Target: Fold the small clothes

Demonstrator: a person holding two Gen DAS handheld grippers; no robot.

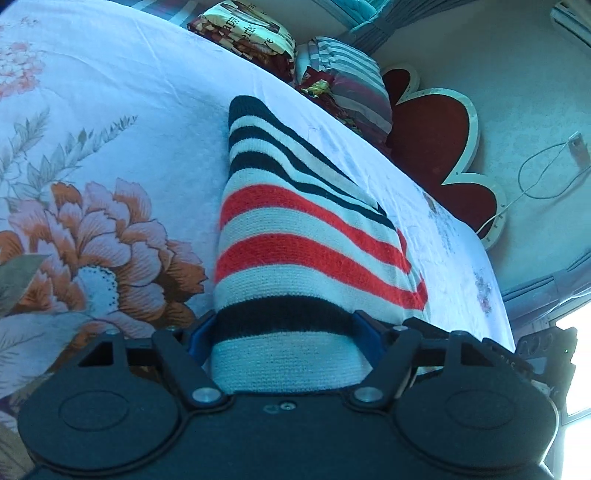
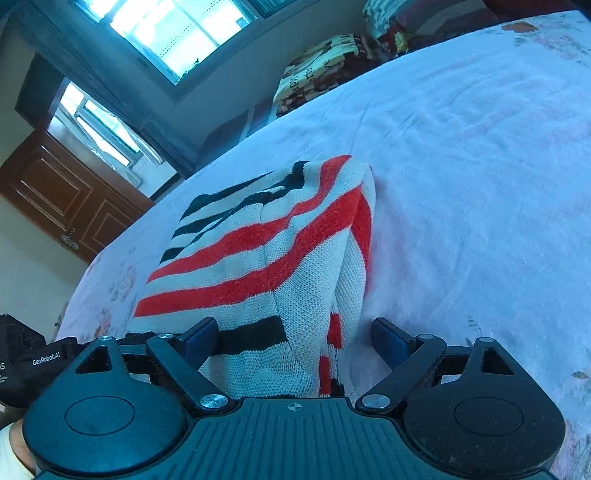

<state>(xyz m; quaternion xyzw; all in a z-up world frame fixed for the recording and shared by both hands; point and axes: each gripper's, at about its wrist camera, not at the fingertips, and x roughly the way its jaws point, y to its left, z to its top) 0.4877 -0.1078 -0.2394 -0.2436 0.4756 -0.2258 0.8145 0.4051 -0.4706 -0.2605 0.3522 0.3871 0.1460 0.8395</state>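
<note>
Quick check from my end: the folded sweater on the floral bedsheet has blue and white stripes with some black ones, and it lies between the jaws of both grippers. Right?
Not quite. The stripes on the sweater are red, white and black; no blue stripes. Both wrist views show the red bands. The rest holds: it lies on the floral bedsheet, between the jaws of the left gripper and the right gripper.

The striped knit's (image 1: 295,236) near end disappears beneath the left hand-held gripper (image 1: 284,332); pillow print (image 1: 251,33) unreadable.
</note>
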